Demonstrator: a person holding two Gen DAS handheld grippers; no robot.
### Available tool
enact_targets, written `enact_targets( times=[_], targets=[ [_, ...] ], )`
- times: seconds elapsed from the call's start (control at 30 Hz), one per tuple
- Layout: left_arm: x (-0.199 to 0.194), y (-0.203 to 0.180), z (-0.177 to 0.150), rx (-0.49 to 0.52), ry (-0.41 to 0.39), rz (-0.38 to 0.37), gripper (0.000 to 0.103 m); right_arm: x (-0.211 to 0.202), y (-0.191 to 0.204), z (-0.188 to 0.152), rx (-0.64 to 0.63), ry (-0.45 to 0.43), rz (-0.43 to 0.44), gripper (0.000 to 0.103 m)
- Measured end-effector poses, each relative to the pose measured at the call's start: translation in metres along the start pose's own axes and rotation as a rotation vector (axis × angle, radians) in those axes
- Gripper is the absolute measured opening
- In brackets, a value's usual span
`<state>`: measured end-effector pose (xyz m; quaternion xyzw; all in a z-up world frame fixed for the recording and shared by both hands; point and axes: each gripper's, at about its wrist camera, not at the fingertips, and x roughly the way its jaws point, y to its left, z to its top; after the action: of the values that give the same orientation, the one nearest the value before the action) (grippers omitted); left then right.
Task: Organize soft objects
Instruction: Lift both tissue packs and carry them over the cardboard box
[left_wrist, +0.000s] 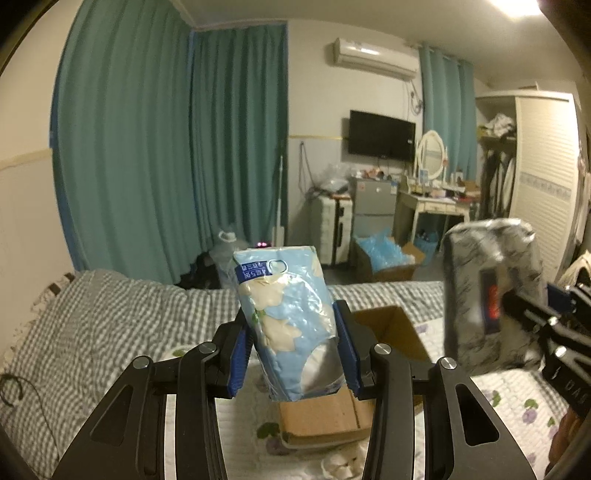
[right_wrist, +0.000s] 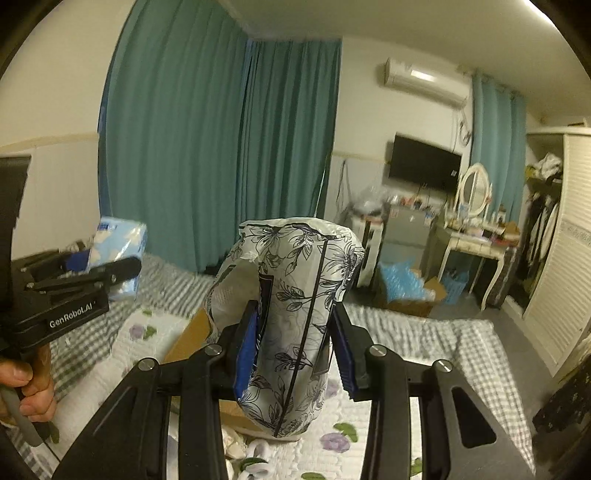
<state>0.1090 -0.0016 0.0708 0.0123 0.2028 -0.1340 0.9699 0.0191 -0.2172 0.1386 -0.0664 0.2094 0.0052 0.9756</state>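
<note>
Left gripper (left_wrist: 293, 354) clamps the soft blue-and-cream plastic tissue pack (left_wrist: 288, 321); right gripper (right_wrist: 293, 354) pinches a black-floral white tissue pack (right_wrist: 291, 332) — both aloft over the open cardboard box (left_wrist: 388, 328); light, squashy, slippery-looking — mid-body holds suit.

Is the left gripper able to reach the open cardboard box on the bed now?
Probably yes. The left gripper, shut on the blue tissue pack, is above the cardboard box, whose flaps are open; nothing seems to lie between them.
</note>
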Motion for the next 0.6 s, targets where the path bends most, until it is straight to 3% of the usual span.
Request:
enact_targets(
  times=[0.33,0.6],
  targets=[
    [0.063,-0.009,-0.020,0.028,0.084,-0.050,0.041,0.078,0.005,-0.037,-0.007,0.156,0.024,0.038],
    [0.110,-0.023,-0.036,0.039,0.205,-0.078,0.041,0.125,0.010,-0.055,-0.020,0.246,0.046,0.038]
  ],
)
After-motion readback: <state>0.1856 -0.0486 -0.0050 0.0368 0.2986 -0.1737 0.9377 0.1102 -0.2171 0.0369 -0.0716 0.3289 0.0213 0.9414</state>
